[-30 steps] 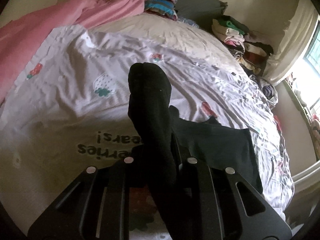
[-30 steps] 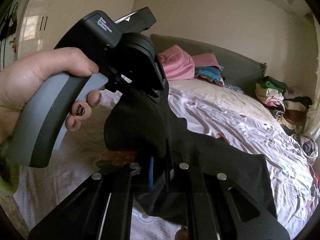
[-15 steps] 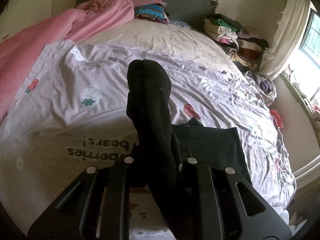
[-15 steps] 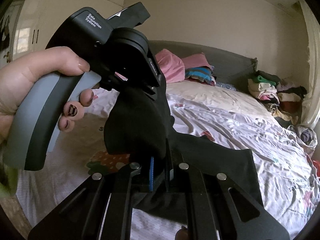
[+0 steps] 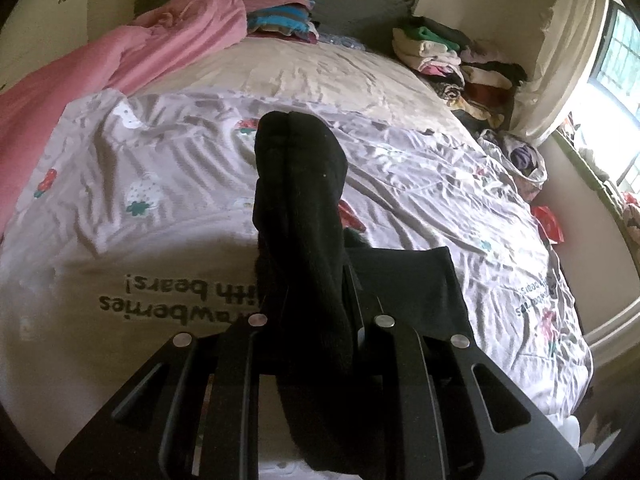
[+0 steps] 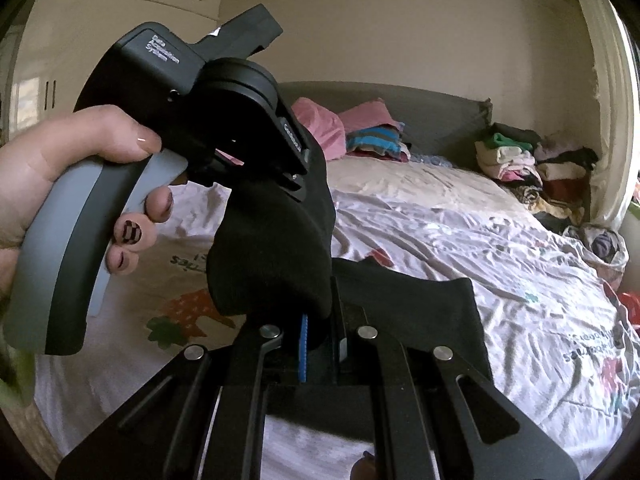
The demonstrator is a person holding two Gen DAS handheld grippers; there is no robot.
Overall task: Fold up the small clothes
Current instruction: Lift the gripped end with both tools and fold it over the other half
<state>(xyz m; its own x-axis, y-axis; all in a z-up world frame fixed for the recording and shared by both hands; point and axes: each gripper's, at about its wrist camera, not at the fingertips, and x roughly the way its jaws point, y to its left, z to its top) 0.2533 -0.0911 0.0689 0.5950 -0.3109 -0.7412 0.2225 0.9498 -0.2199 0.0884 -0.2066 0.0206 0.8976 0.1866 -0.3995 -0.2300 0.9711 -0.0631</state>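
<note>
A black sock (image 5: 300, 200) is held up above the bed, toe end pointing away in the left wrist view. My left gripper (image 5: 316, 280) is shut on it near its middle. In the right wrist view my right gripper (image 6: 320, 308) is shut on the same black sock (image 6: 272, 256), just below the left gripper's body (image 6: 208, 120), which a hand holds. A second black piece (image 5: 408, 292) lies flat on the sheet below; it also shows in the right wrist view (image 6: 420, 312). Whether it joins the held sock is hidden.
The bed has a white strawberry-print sheet (image 5: 160, 184). A pink blanket (image 5: 120, 56) lies at the far left. Folded striped clothes (image 5: 280, 20) sit by the grey headboard. A clothes pile (image 5: 460, 60) fills the far right corner beside a window (image 5: 616, 60).
Both grippers have lifted a little with the sock; the bed looks lower and farther. The grip on the sock has not changed.
</note>
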